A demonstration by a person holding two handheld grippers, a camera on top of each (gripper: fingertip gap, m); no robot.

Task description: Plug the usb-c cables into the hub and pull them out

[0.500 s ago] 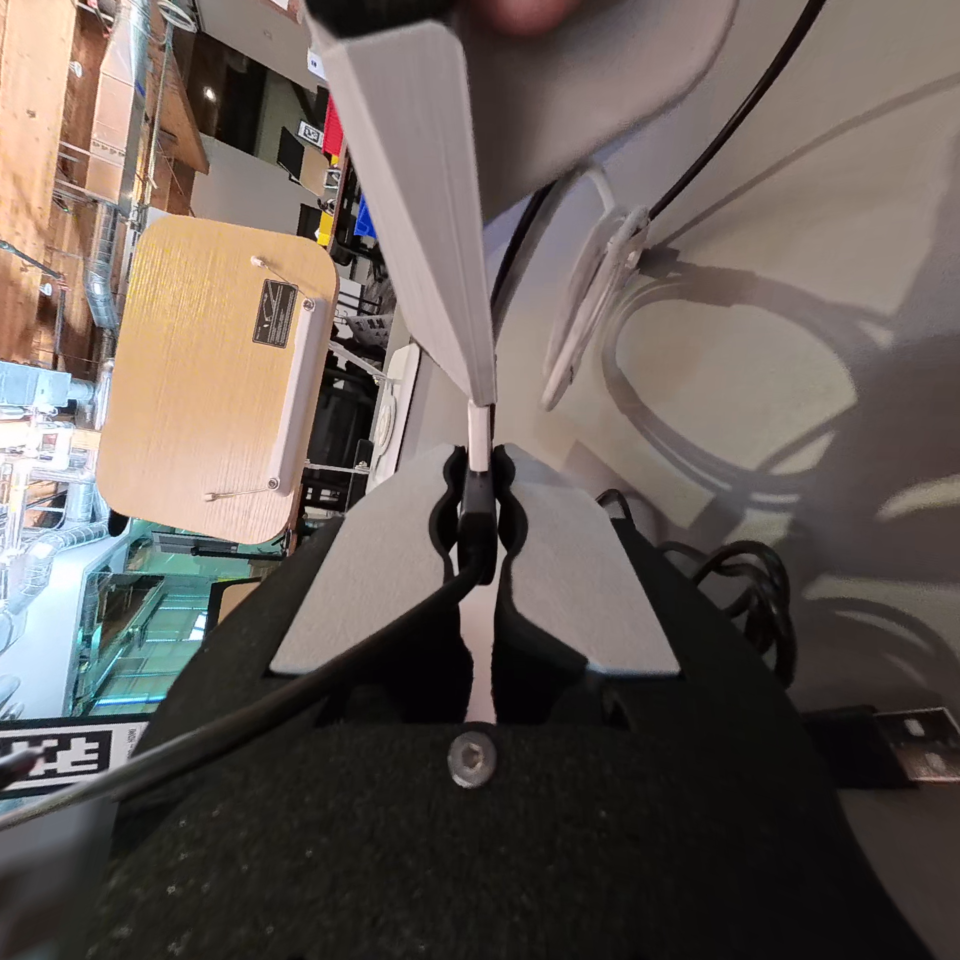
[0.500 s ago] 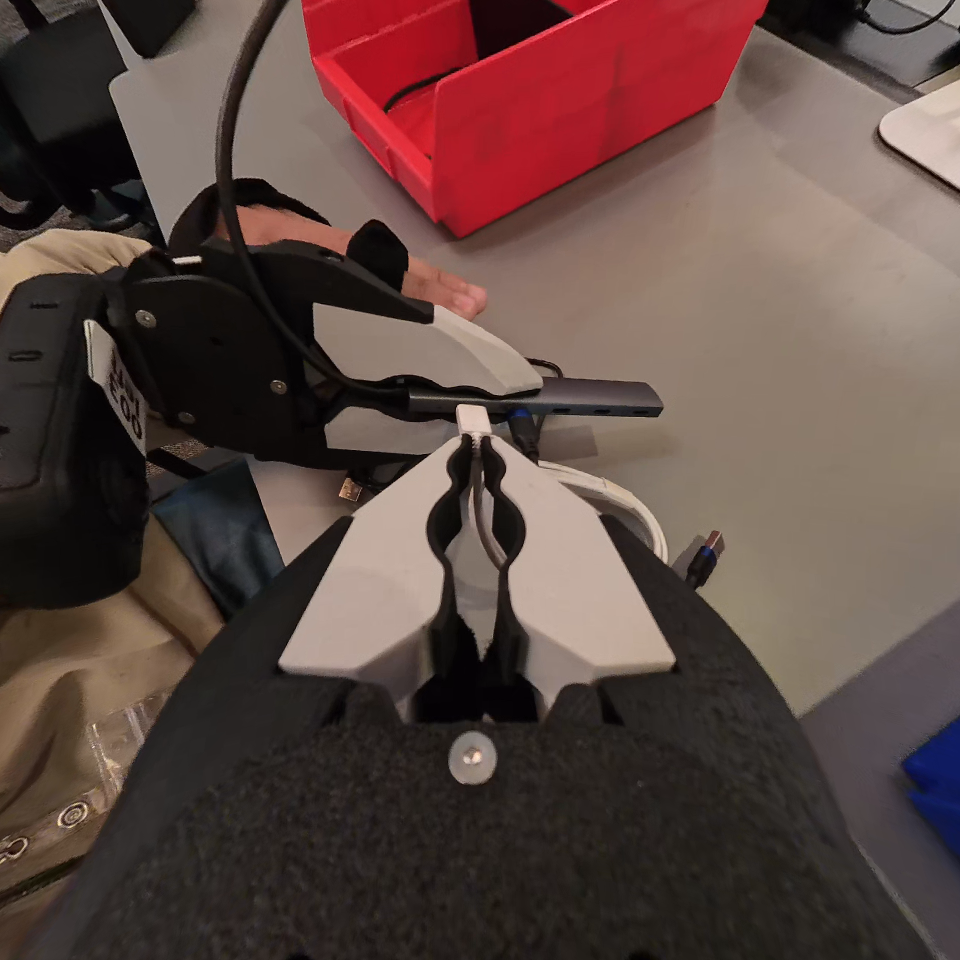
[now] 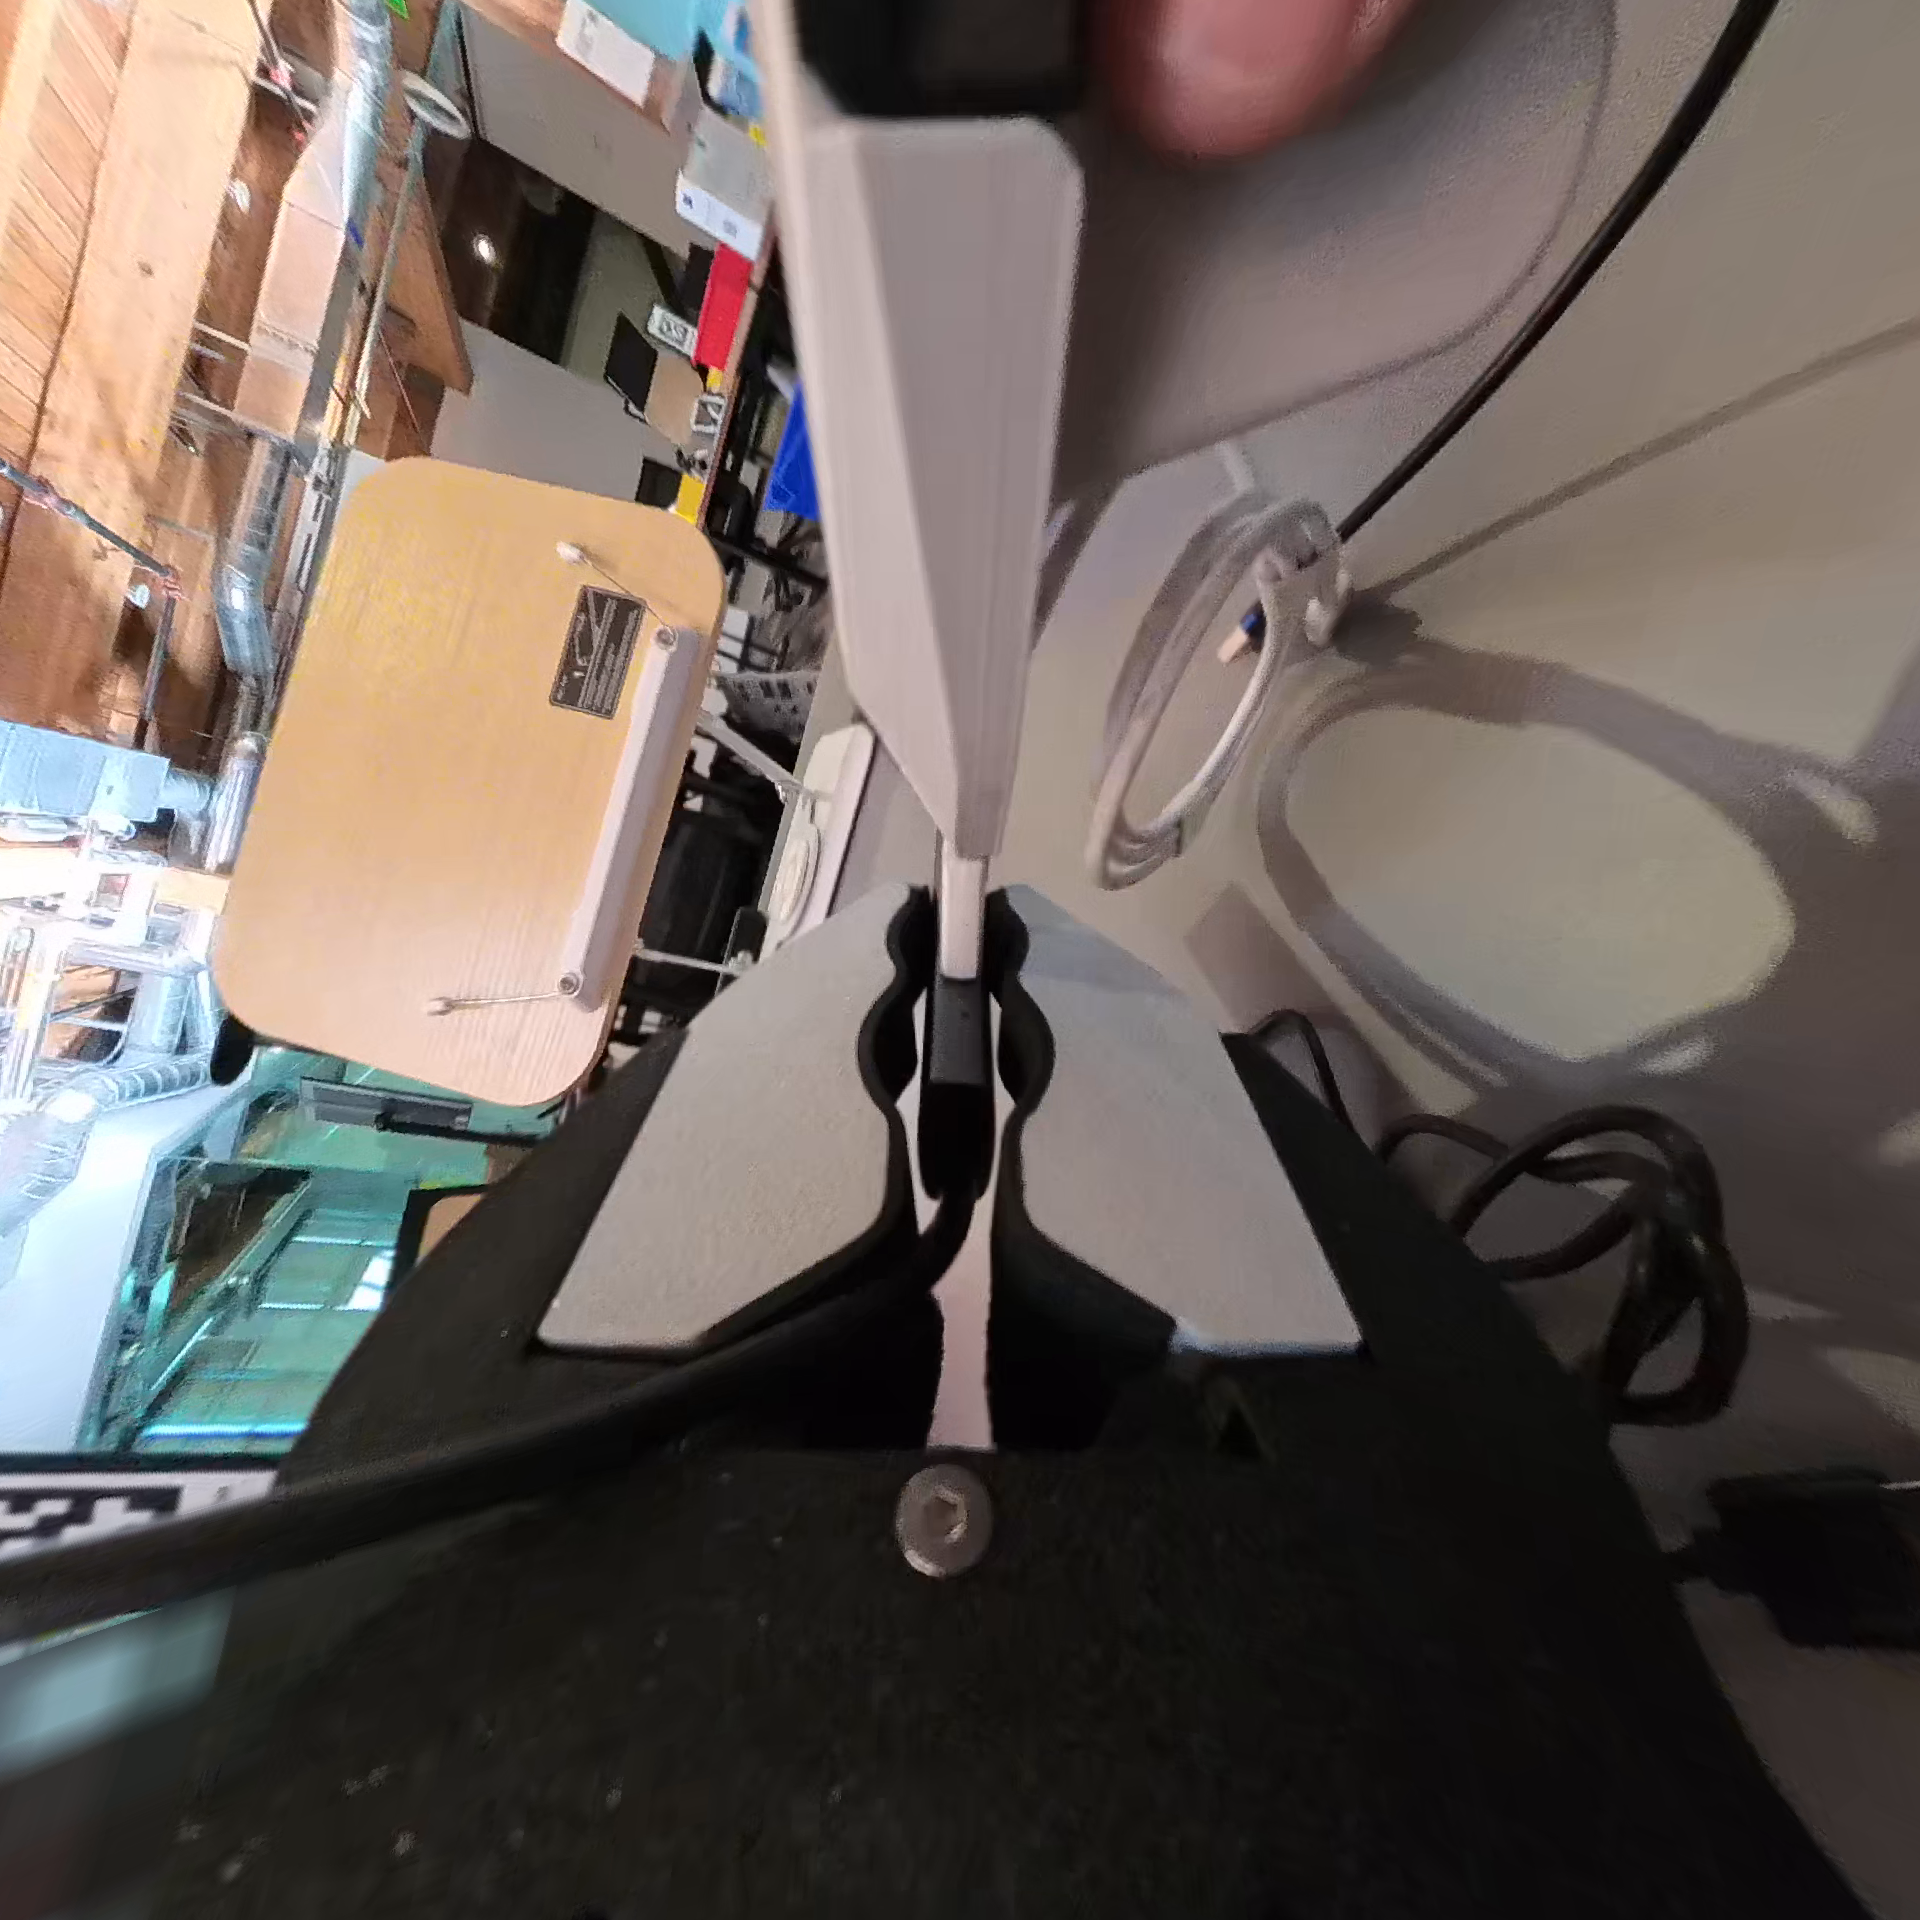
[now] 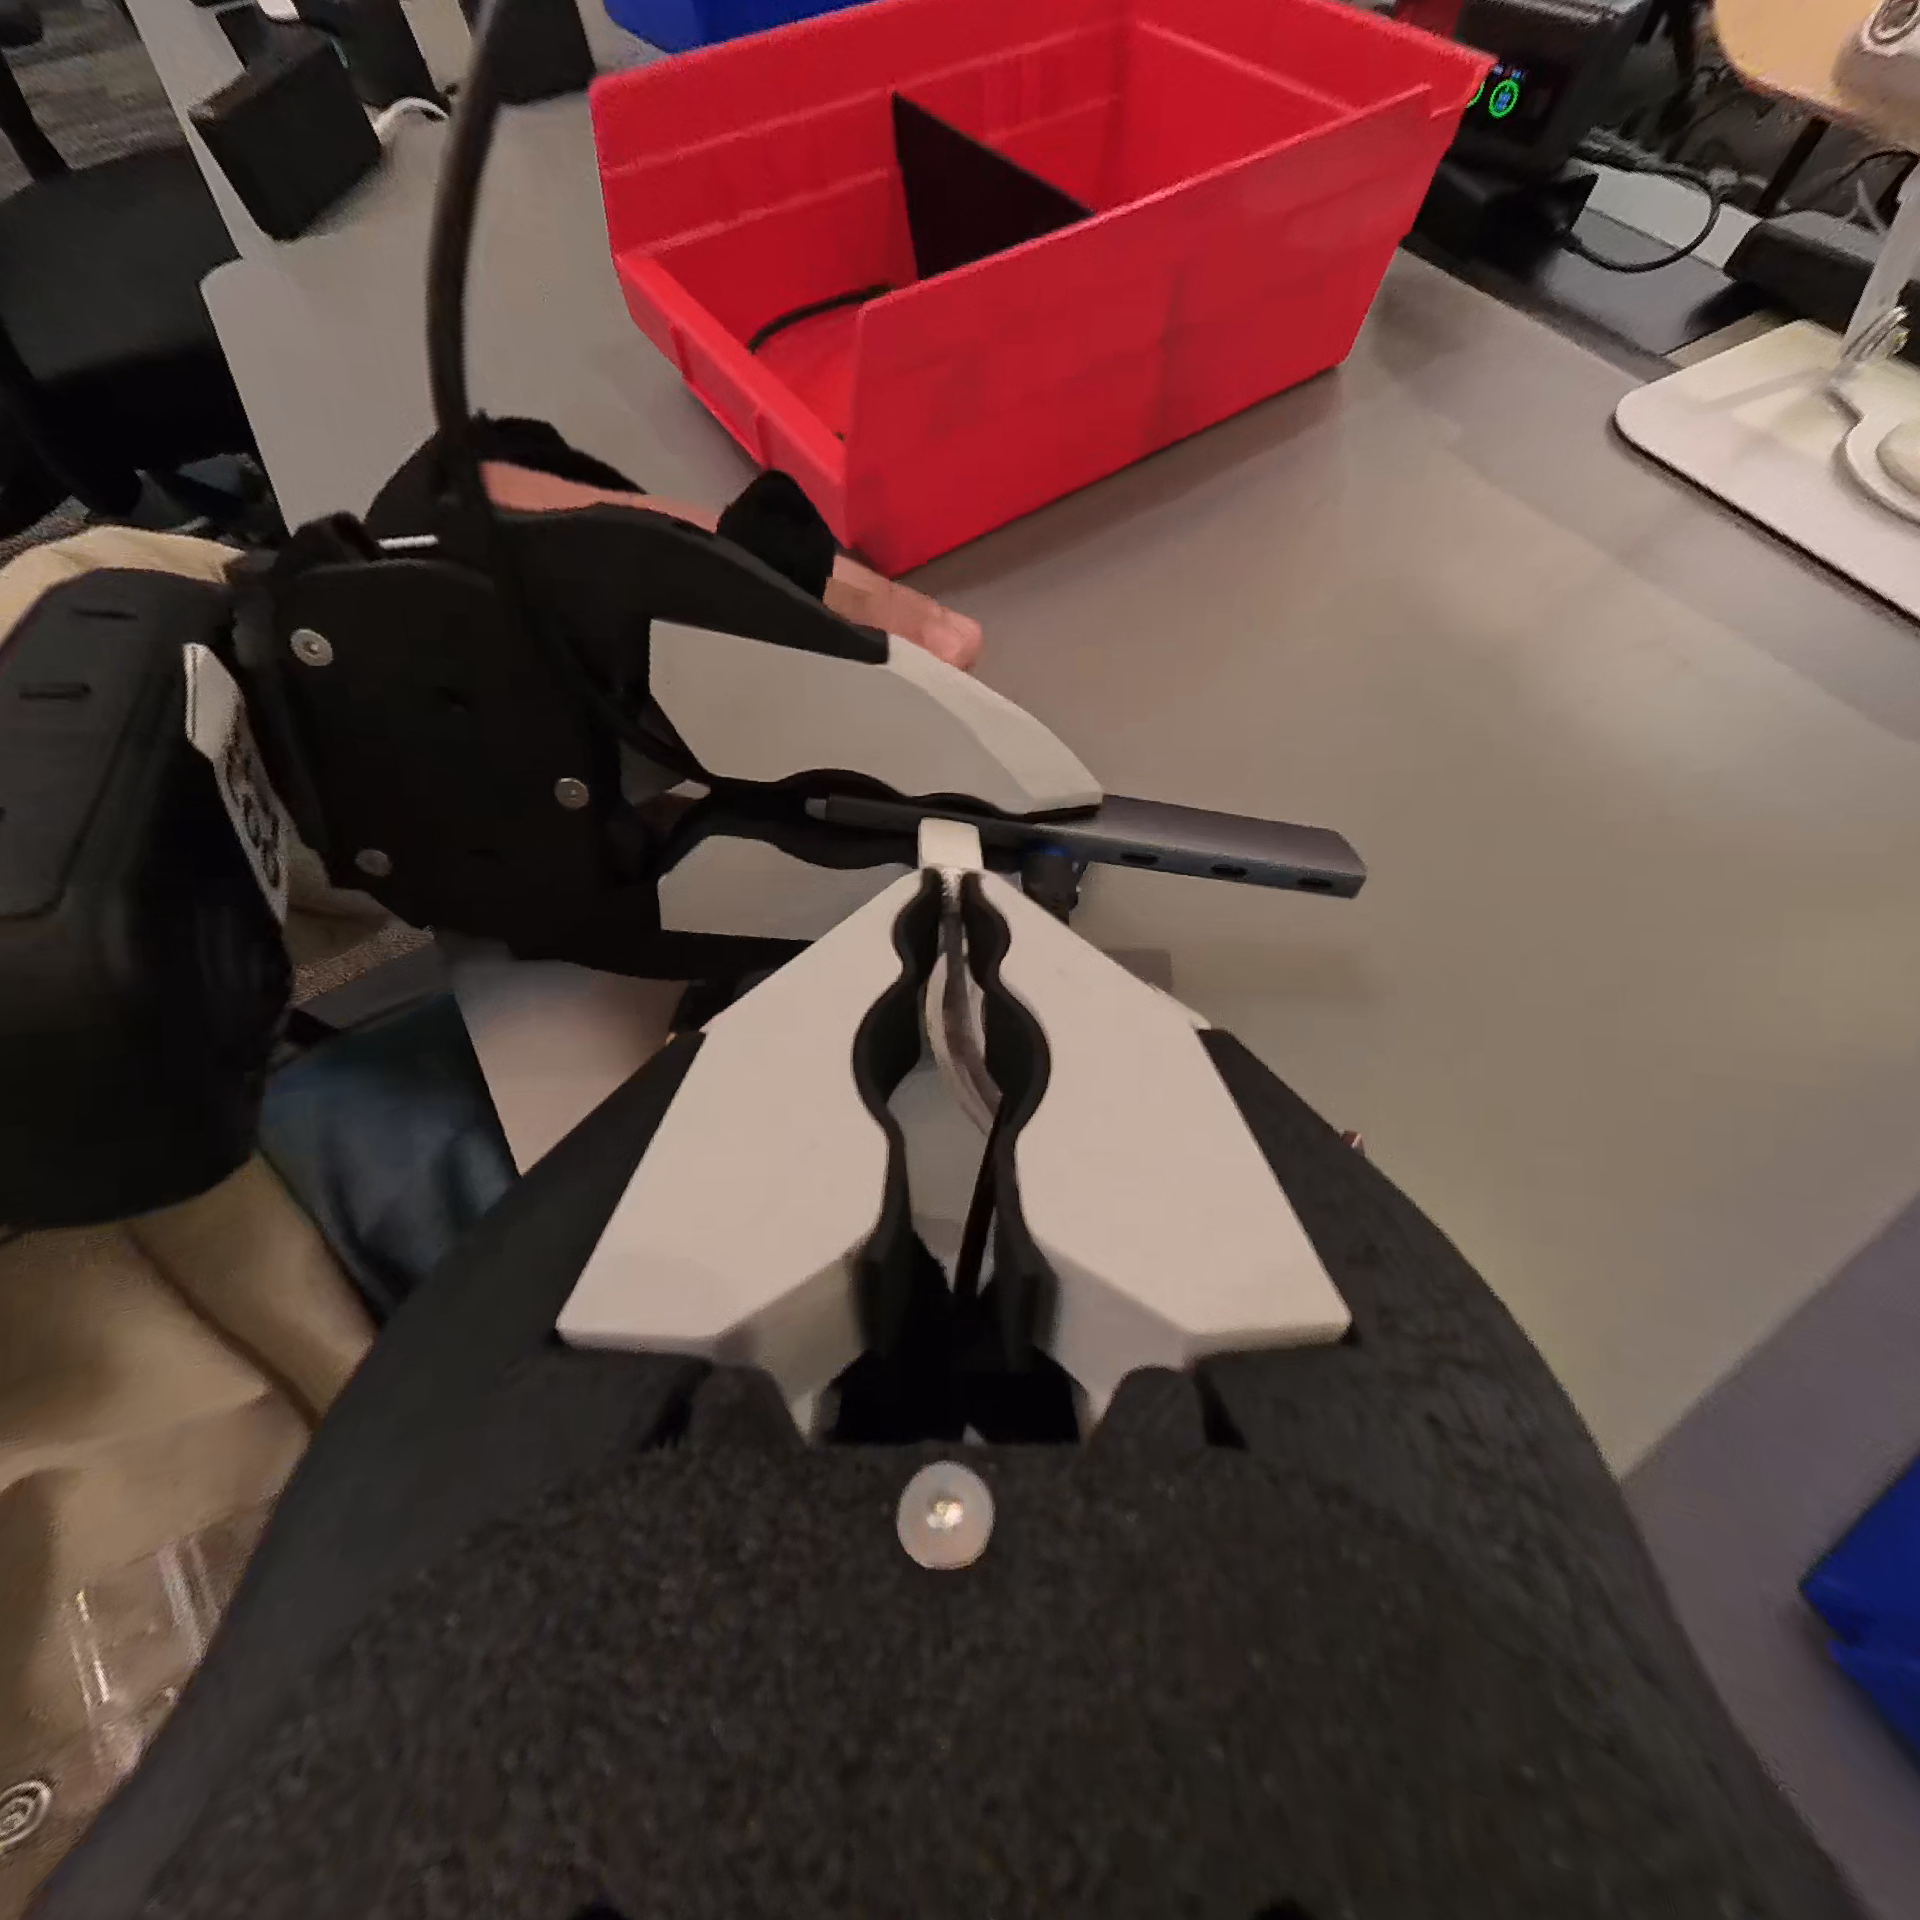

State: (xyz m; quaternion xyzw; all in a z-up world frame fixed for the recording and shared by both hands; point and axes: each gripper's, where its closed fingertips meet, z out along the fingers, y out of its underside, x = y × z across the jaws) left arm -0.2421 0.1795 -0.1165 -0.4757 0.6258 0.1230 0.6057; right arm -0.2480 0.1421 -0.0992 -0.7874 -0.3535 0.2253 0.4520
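Right wrist view: stiff, light hub [image 4: 1226, 844] is clamped by left gripper [image 4: 883, 821]; white USB-C plug [image 4: 948, 844], gripped by its rigid shell, is pinched in right gripper [image 4: 945, 883].

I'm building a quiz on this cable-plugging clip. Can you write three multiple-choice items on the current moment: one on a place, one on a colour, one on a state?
1. Where is the hub?
A. Inside the bin
B. Clamped in the left gripper, held above the table
C. Lying flat on the table

2. What colour is the bin behind the hub?
A. Red
B. Green
C. Yellow

3. What is the right gripper doing?
A. Open and empty
B. Shut on a black plug
C. Shut on the white plug at the hub's side

Answers: 1 B, the hub's near end sits between the left gripper's fingers, with its free end sticking out. 2 A, its walls are plainly red. 3 C, the fingertips pinch the white plug, which meets the hub's edge; whether it is fully seated cannot be told.
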